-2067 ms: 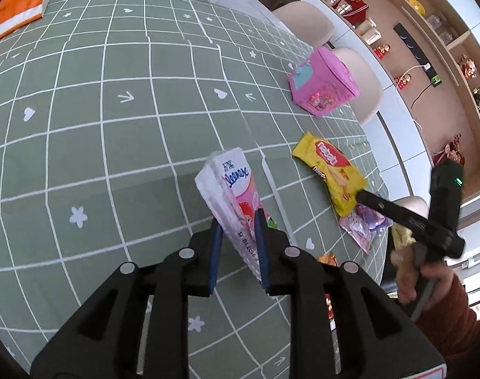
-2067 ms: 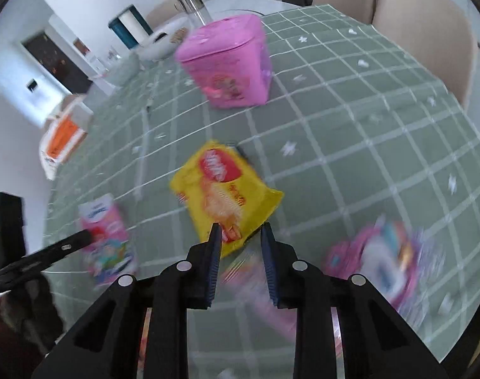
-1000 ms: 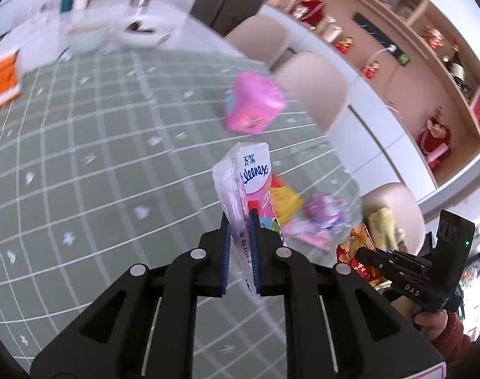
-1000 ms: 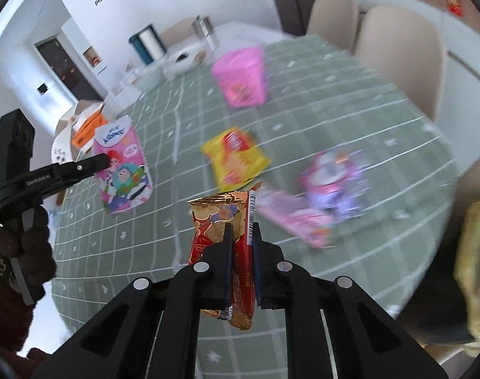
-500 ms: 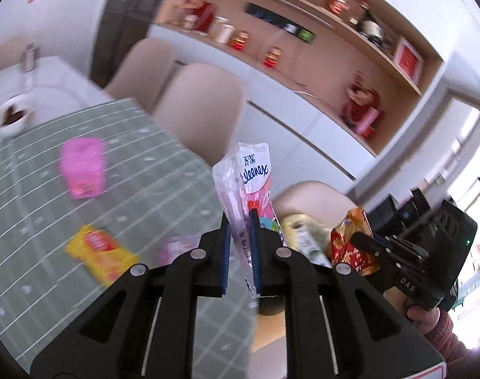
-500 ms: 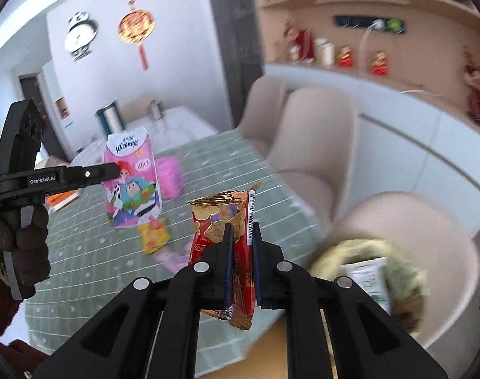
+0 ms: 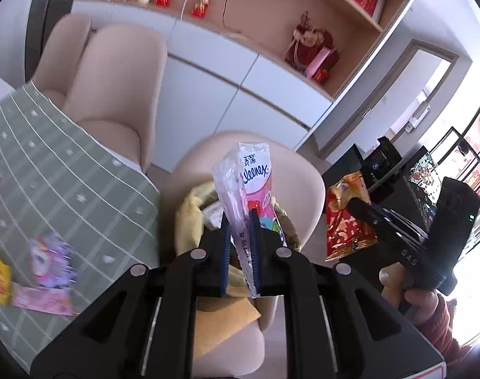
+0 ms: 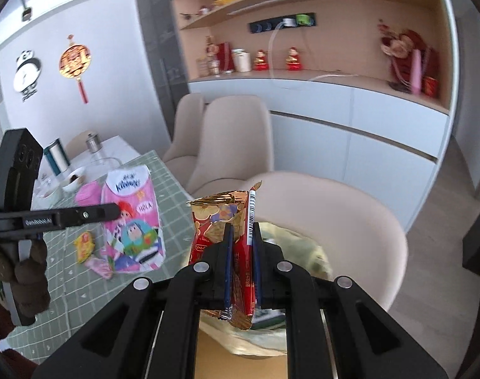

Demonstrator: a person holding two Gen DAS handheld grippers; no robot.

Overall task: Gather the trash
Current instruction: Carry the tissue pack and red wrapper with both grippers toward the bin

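With both loads over the yellow bag point(image 7: 189, 218) on the chair point(image 7: 306, 183), centre each before release: left gripper point(image 7: 240, 246) clamps the tissue pack point(image 7: 255, 177); right gripper point(image 8: 241, 265) clamps the red wrapper point(image 8: 221, 221).
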